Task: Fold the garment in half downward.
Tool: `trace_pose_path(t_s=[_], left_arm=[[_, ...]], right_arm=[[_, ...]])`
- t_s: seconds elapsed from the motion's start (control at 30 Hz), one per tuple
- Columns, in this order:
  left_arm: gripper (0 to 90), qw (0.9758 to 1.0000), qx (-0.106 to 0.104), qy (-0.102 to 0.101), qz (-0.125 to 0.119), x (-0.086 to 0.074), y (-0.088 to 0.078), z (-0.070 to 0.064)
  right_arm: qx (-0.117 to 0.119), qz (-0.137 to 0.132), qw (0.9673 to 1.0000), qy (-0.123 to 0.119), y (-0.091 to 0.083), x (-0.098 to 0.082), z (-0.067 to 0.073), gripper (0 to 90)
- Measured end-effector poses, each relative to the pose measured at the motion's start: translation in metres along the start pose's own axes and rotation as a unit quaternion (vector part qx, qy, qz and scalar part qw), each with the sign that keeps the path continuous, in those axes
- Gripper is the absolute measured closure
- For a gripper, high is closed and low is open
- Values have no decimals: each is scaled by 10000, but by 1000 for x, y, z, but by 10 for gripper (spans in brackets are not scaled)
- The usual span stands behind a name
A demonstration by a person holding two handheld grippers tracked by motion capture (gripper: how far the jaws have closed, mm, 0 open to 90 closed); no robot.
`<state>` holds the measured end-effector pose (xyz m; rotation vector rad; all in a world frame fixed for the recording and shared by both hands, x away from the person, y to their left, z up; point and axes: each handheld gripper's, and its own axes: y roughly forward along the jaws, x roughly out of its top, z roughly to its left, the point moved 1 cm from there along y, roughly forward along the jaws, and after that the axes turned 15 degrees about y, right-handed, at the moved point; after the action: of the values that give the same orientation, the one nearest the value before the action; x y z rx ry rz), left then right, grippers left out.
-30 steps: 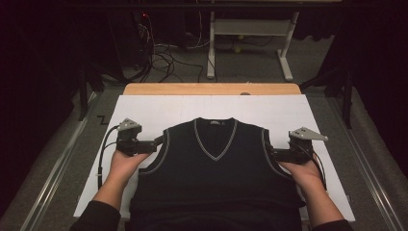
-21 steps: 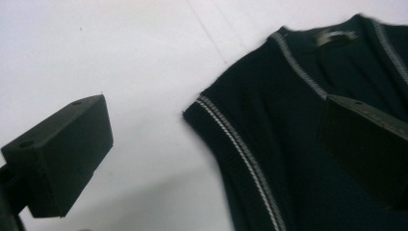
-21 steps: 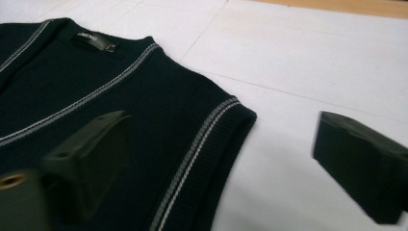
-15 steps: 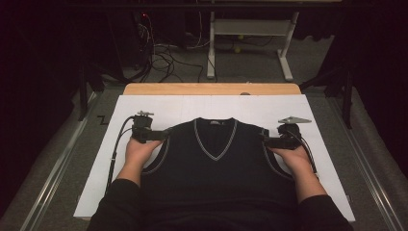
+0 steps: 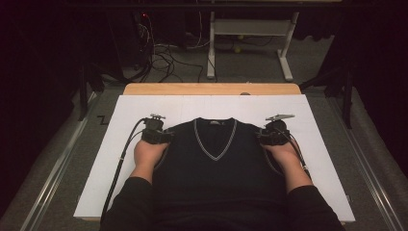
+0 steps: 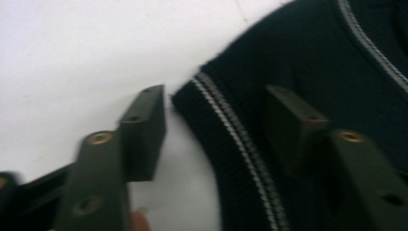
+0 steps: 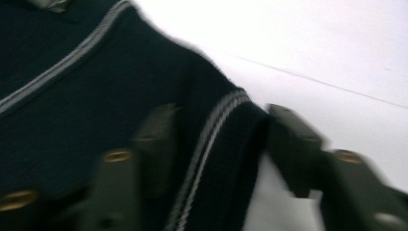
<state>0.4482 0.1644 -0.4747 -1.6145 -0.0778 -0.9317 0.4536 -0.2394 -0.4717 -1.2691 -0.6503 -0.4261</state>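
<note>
Vest (image 5: 216, 163) lies flat at the board's (image 5: 120, 159) centre, collar at twelve. Left gripper (image 6: 211, 125) and right gripper (image 7: 216, 139) both gape wide, each straddling a shoulder's striped armhole trim. Best close both together, biting past the trim, evenly.

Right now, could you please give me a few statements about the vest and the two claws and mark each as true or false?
1. The dark vest lies flat on the white board. True.
2. The left claw is clamped shut on the fabric. False: its jaws stand apart, straddling the striped armhole edge at the shoulder.
3. The right claw is open at the vest's other shoulder. True.
4. The vest has a round neckline. False: it is a V-neck with pale striped trim.
5. The vest is folded in half. False: it lies spread out, both shoulders showing.
</note>
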Motion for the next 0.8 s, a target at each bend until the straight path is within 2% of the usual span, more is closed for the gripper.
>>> trace_pose_path(t_s=[0.07, 0.1, 0.13, 0.2, 0.23, 0.27, 0.3, 0.33, 0.4, 0.43, 0.47, 0.53, 0.57, 0.63, 0.8], left_arm=[[529, 10000, -23, -37, 0, 0, -1, -4], [559, 10000, -50, -68, -2, 0, -1, -5], [589, 10000, -94, -16, -4, 0, -2, -6], [706, 9996, -246, 141, 5, 2, -3, -7], [718, 9995, -180, 272, 5, 5, -7, -6], [724, 9994, -173, 288, -93, 8, -11, -4], [726, 9989, -232, 278, -301, 13, -19, -1], [727, 9988, -204, 270, -364, 16, -24, 0], [727, 9981, -78, 287, -537, 26, -37, 5], [727, 9973, -16, 280, -685, 31, -43, 6], [727, 9960, 33, 292, -842, 36, -50, 7], [727, 9917, 293, 546, -1127, 46, -62, 5], [727, 9898, 395, 582, -1236, 54, -69, 4], [727, 9873, 425, 562, -1422, 64, -79, 4], [726, 9791, 610, 549, -1860, 84, -106, 5]], right_arm=[[89, 49, 9999, -8, -1, -1, 4, 695], [116, 59, 9999, -23, -1, -1, 5, 726], [139, 72, 9999, -12, -1, -2, 6, 752], [110, 107, 9998, -142, -2, -2, 9, 784], [75, 128, 9997, -214, -3, -1, 11, 789], [-21, 144, 9993, -334, -5, 1, 13, 790], [-73, 72, 9993, -346, -7, 3, 13, 791], [-59, -86, 9997, -243, -12, 8, 12, 792], [-86, -283, 9993, -210, -21, 16, 11, 792], [-156, -559, 9980, -270, -30, 26, 11, 792], [-156, -559, 9980, -270, -30, 26, 11, 792], [-222, -877, 9954, -303, -43, 37, 12, 791], [-231, -968, 9945, -314, -47, 41, 11, 791], [-241, -1290, 9909, -291, -61, 51, 9, 791], [-284, -1845, 9820, -284, -89, 71, 7, 791]])
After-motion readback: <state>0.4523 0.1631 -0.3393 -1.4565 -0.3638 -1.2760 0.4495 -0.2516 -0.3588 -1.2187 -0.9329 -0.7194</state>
